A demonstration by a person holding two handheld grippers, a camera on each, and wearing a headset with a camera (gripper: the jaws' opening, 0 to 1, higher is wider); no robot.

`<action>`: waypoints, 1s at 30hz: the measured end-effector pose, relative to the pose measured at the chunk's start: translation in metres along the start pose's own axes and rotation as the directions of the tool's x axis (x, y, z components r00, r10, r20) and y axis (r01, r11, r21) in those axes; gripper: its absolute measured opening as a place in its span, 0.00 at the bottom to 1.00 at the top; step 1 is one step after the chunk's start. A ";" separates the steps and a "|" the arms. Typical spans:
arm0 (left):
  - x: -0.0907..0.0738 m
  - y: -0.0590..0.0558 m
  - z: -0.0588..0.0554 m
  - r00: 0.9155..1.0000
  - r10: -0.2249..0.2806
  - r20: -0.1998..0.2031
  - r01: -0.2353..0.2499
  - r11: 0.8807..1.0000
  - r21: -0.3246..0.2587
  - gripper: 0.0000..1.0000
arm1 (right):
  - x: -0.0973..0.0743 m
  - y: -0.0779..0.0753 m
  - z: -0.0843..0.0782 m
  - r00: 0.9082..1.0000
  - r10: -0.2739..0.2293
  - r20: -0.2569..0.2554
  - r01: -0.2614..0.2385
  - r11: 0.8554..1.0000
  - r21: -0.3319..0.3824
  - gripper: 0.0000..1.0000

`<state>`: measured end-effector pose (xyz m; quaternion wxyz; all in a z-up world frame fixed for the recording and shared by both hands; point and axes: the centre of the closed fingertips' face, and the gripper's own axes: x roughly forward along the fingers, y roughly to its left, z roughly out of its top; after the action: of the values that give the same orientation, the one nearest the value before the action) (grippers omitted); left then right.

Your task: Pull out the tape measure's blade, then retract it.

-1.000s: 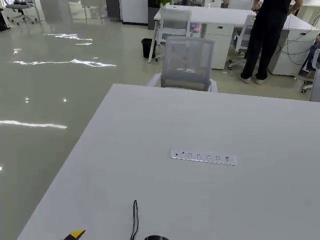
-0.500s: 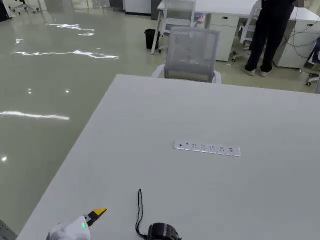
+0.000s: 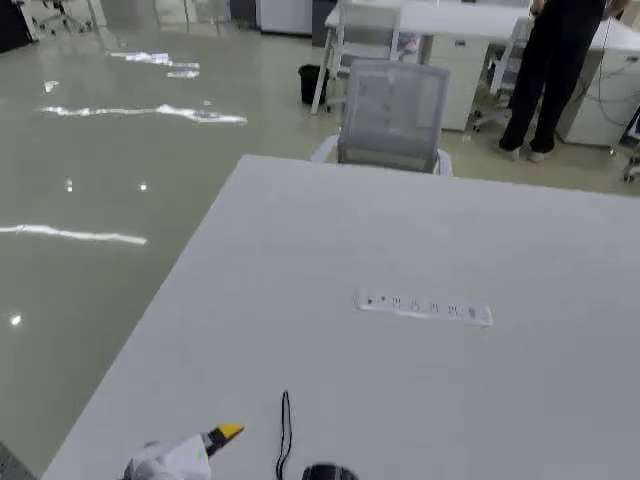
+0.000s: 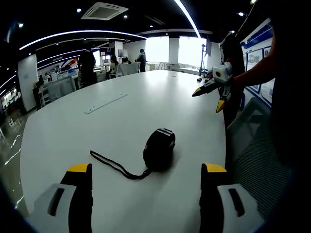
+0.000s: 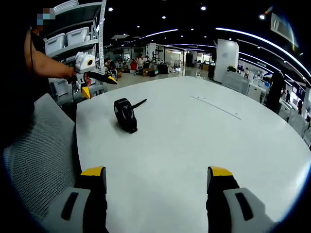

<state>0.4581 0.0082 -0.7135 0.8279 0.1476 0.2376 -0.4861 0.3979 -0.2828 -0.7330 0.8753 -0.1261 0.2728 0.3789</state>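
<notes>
Jaws wide apart & empty on L gripper (image 4: 146, 169) and R gripper (image 5: 157, 171), both clear of tape measure (image 4: 159, 148).

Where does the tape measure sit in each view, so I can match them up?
Head view: tape measure at the bottom edge, partly cut off, with its black strap running up from it.
Left gripper view: tape measure near centre.
Right gripper view: tape measure upper left of centre.
Shared landmark: the white power strip, farther out.
</notes>
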 end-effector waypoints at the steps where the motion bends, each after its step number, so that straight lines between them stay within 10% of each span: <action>1: 0.002 -0.001 0.001 1.000 -0.005 -0.004 0.005 1.000 0.005 0.90 | 0.002 0.001 0.001 1.000 0.004 -0.001 -0.004 1.000 -0.001 0.86; 30: 0.065 -0.029 0.026 0.971 -0.180 -0.155 0.209 0.957 0.201 0.75 | 0.065 0.024 0.033 0.984 0.173 -0.032 -0.175 0.978 -0.114 0.74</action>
<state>0.4660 -0.0665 -0.7267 0.7370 0.2452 0.2522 -0.5772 0.4301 -0.2134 -0.7436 0.8267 -0.1570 0.2699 0.4680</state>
